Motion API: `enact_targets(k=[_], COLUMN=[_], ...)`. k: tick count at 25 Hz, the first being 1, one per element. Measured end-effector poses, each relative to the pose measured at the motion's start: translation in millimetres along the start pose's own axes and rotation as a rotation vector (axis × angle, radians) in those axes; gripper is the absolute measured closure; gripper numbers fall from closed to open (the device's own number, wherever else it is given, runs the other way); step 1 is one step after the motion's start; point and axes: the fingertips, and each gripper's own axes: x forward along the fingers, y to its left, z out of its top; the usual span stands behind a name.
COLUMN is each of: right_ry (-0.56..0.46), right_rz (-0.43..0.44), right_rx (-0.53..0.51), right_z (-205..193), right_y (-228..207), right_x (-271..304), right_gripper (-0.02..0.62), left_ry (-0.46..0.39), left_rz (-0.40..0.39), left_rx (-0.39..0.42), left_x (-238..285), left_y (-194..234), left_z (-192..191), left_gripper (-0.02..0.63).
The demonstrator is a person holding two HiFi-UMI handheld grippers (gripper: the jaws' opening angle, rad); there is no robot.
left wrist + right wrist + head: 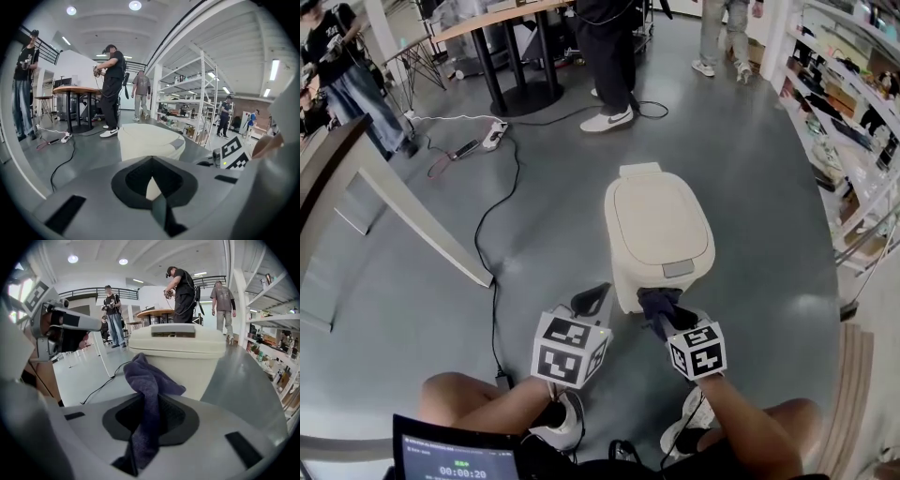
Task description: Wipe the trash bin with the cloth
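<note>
- My left gripper [594, 298] hovers just left of the bin's near corner. Its jaws are drawn together with nothing between them. In the left gripper view only a sliver of the bin shows through the small gap under them. As it stands, I judge it takes no part in the wiping.
- The bin [656, 230] stands upright on the floor [412, 309] directly ahead of me, with the lid [661, 216] down. I see no streak, damp patch or other mark on the lid or on the walls I can see, so I cannot say any face has been wiped.
- My right gripper [664, 311] is at the bin's near wall, just under the lid's front edge. Its jaws are clamped on the cloth [149, 380].
- The cloth is pinched in a bunch. A fold sticks up past the jaws towards the bin, and a tail hangs down behind them.
- In the right gripper view the fold lies right in front of the near wall. I cannot tell whether it touches the wall or sits just short of it.
- My reading is that the grasp is done and the cloth has been brought to the bin, so the wiping itself is at its very start. The near wall, the lid top and both side walls are all left to do.
</note>
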Motion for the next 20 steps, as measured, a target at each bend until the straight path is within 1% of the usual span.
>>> enact_targets(k=[4,9,11,16,20], right_ry=[0.008,-0.005,-0.002,-0.003,-0.03], right_rz=[0.022,0.019,0.02,0.005,-0.014], right_rx=[-0.017,-0.021,-0.028,-0.024,-0.017], right_z=[6,7,4,3,8], right_y=[18,19,17,11,0], right_x=[28,43,44,33,21], right_gripper=[0.517,0.515,0.515,0.515,0.515], left_ry=[-0.006,-0.007,-0.012,0.033,0.064], left_rz=[0.024,0.036,0.038,0.033,0.03], left_rx=[-0.026,-0.09,-0.102,-0.075,-0.044], left_x=[-6,-7,-8,-3,2], left_y=[25,39,40,33,27], left_z=[-7,-11,-10,-21,-32], left_gripper=[0.604,0.604,0.604,0.604,0.604])
